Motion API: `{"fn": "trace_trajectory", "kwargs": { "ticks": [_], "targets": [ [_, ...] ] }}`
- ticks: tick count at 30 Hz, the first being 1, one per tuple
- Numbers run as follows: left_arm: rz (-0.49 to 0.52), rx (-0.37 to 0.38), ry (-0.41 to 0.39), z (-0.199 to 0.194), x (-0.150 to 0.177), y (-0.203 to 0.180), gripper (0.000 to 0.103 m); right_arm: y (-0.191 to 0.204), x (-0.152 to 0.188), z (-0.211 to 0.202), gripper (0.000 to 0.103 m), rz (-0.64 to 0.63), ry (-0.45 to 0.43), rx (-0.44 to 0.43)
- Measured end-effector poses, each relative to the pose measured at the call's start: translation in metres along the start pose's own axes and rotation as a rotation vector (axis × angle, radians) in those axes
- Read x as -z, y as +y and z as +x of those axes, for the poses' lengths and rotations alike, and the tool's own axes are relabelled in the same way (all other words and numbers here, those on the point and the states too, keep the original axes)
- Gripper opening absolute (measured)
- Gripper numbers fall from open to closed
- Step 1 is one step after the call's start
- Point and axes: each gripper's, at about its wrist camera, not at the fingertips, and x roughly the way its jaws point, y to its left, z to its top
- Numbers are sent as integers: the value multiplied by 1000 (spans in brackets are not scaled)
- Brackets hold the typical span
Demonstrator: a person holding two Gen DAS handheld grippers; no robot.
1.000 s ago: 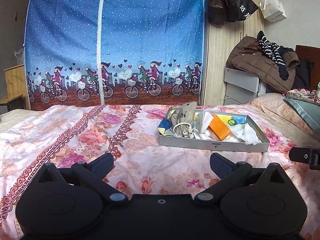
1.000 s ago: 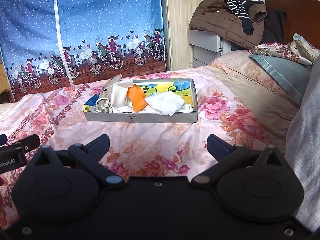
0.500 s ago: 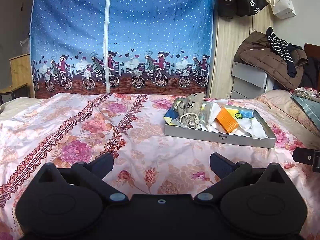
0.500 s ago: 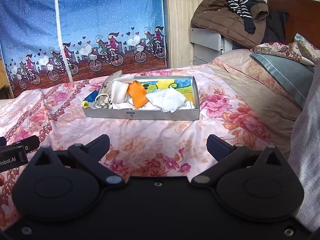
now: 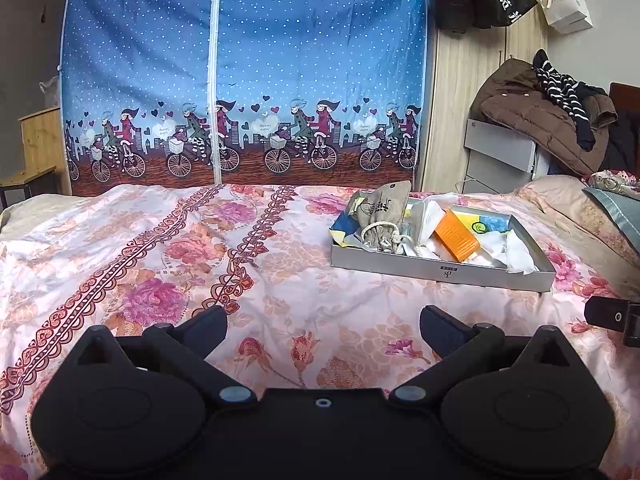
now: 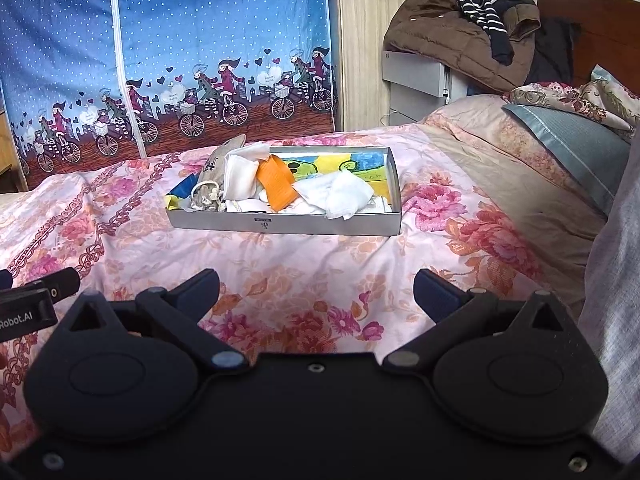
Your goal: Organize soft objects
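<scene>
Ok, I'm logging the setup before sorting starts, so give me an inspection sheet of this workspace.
Surface: floral bedspread, wrinkled.
Job's things: grey tray holding a burlap pouch, orange cloth and white cloths.
Clutter: brown coat and striped garment piled on a grey box.
Grippers: left gripper and right gripper open, holding nothing, short of the tray.
Cables: nothing seen.
Surroundings: blue bicycle-print wardrobe, pillows.

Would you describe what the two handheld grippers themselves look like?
Both are matte black plastic. The left gripper and right gripper each have two angled fingers with dark blue pads, silver pivot screws and round embossed discs on the body. In the right wrist view, the neighbouring unit's edge carries white "Robot.AI" lettering.
</scene>
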Motion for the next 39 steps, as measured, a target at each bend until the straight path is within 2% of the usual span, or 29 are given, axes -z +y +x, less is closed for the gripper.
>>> {"fn": "trace_trajectory", "kwargs": {
  "ticks": [39],
  "targets": [
    [6,-4,8,1,3,2,102,7,2,0,103,2,13,5]
  ]
}}
